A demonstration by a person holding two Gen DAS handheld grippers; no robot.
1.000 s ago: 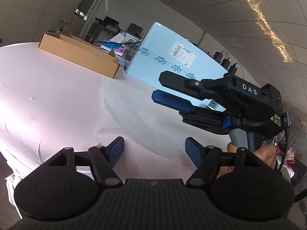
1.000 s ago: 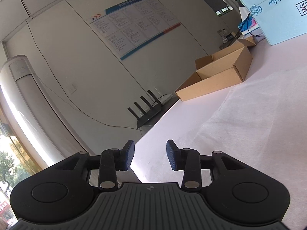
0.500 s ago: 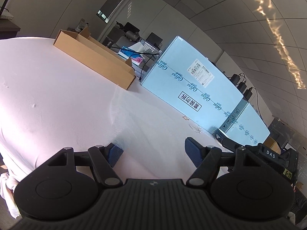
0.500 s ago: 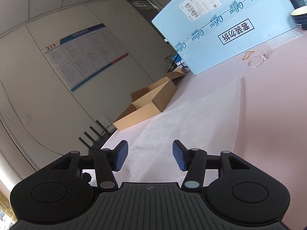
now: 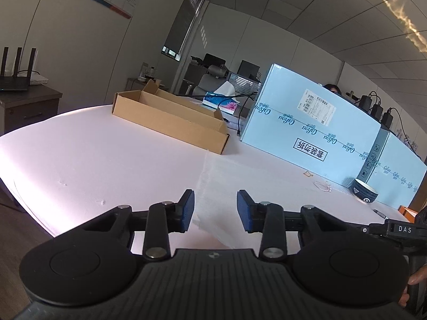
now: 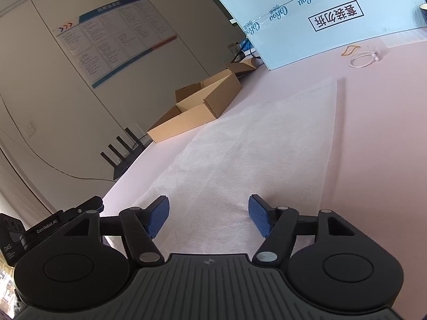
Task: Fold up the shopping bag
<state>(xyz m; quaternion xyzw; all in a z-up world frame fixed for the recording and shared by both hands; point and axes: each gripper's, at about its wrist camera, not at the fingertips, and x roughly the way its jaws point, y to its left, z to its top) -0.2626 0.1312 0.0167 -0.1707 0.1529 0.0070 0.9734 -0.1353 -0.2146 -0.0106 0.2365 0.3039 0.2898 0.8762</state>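
Right wrist view, white shopping bag (image 6: 256, 138) flat, textured, lying on table (image 6: 373, 160)

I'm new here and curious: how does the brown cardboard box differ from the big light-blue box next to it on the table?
The brown cardboard box is low, open-topped and plain; the light-blue box stands taller, is closed, and carries printed lettering and a barcode label. The brown one lies to the left, with the white shopping bag spread in front of both. Both are cardboard, resting on the pink table.
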